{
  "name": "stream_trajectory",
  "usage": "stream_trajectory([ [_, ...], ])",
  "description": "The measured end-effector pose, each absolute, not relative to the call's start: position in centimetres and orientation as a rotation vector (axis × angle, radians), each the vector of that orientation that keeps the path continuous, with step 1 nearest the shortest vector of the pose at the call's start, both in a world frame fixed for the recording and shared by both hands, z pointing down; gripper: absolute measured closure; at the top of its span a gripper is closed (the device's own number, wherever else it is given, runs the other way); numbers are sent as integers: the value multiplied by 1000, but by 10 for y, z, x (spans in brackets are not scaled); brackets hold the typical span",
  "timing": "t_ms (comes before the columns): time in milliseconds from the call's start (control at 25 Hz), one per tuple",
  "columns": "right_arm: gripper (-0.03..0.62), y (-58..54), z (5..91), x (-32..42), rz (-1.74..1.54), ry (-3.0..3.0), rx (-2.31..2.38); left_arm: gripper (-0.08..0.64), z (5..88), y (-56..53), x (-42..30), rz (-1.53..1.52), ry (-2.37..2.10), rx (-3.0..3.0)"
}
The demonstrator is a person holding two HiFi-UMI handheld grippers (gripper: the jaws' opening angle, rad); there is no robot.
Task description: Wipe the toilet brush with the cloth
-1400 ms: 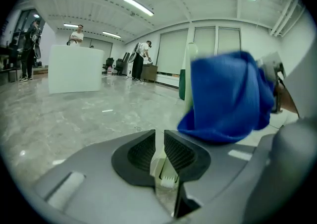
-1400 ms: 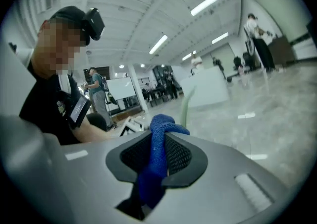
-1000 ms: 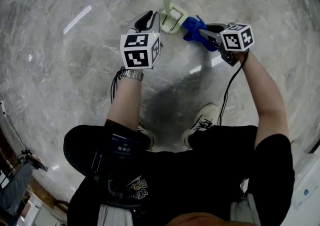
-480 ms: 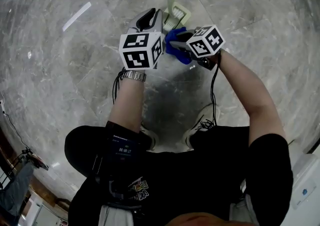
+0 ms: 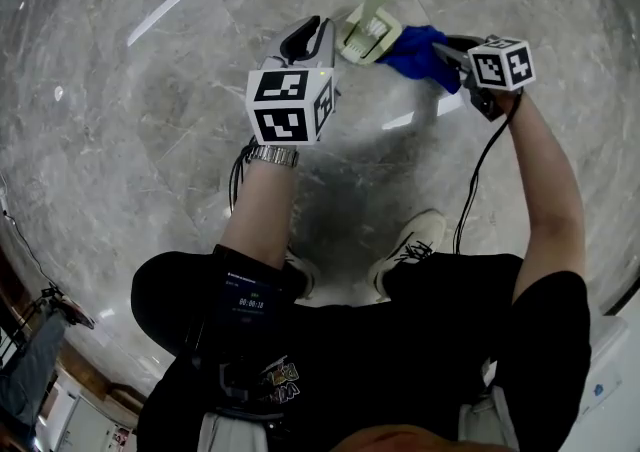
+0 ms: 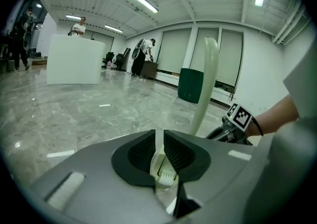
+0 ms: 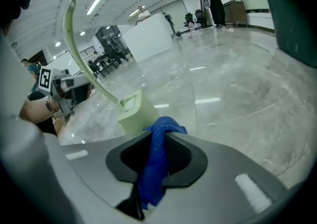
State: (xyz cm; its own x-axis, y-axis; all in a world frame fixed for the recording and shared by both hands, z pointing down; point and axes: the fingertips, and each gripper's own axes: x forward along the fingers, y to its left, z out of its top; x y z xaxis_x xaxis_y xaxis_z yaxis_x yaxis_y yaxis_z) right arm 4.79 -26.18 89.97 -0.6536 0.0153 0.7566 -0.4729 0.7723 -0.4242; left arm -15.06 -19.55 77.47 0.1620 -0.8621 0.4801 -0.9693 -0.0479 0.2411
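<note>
Since nothing carries it, the toilet brush (image 5: 372, 25) hangs over the marble floor (image 5: 150, 140) in the head view, my left gripper (image 5: 322, 32) at its head, the blue cloth (image 5: 415, 50) just beside it in my right gripper (image 5: 452, 58). Left gripper view: jaws clamped on the head's thin edge, handle rising beyond. Right gripper view: jaws pinch the bunched cloth. I judge the brush light, stiff, slick; hold it low. The cloth is limp.
</note>
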Motion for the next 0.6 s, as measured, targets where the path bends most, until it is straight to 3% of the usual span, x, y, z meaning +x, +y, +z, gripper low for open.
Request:
stream_trajectory([
  [240,515,-317,864,-28,613,-2295,347,502,782,-192,-158,279,-1730,1908],
  [600,515,-292,837,-161,528,-2418,-7,503,787,-173,-181,295,-1753,1853],
])
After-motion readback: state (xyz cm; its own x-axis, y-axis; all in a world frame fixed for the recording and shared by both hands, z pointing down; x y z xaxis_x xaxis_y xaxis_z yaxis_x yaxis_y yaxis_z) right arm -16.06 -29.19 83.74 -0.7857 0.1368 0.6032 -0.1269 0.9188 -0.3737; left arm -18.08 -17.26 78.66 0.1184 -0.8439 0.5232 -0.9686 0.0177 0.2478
